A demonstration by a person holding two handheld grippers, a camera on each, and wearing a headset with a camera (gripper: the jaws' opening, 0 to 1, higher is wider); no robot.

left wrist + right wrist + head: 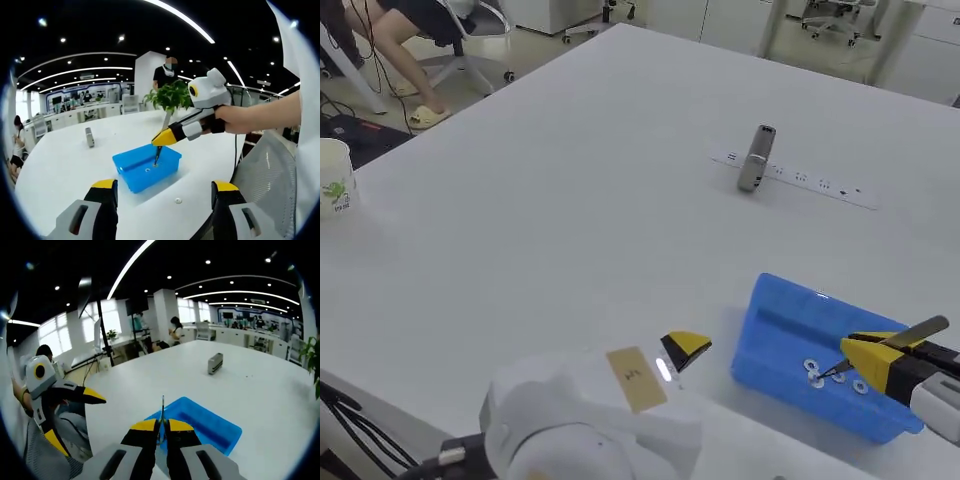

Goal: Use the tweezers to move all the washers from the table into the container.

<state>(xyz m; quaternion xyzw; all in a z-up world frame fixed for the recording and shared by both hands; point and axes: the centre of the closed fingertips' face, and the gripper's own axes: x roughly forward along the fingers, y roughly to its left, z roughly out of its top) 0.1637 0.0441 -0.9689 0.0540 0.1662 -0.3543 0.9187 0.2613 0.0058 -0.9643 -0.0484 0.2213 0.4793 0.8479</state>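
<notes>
the right tongs point(850, 347) are clamped together on a pair of tweezers point(920, 329), whose thin tips point down into the blue container point(775, 320) near the right front of the white surface point(570, 200). several washers point(813, 368) lie on the container's floor, and the tweezer tips sit among them; whether they touch or grip one i cannot tell. in the left gripper view one more washer point(178, 200) lies on the surface just in front of the container, between it and the left tongs point(164, 192), which stand apart with nothing between them. in the head view the left tongs sit low over the surface, just left of the container. farther back a grey metal object point(757, 157) lies across a white power strip point(820, 183), well apart from the container. a paper cup point(334, 178) stands upright at the far left edge of the surface.
</notes>
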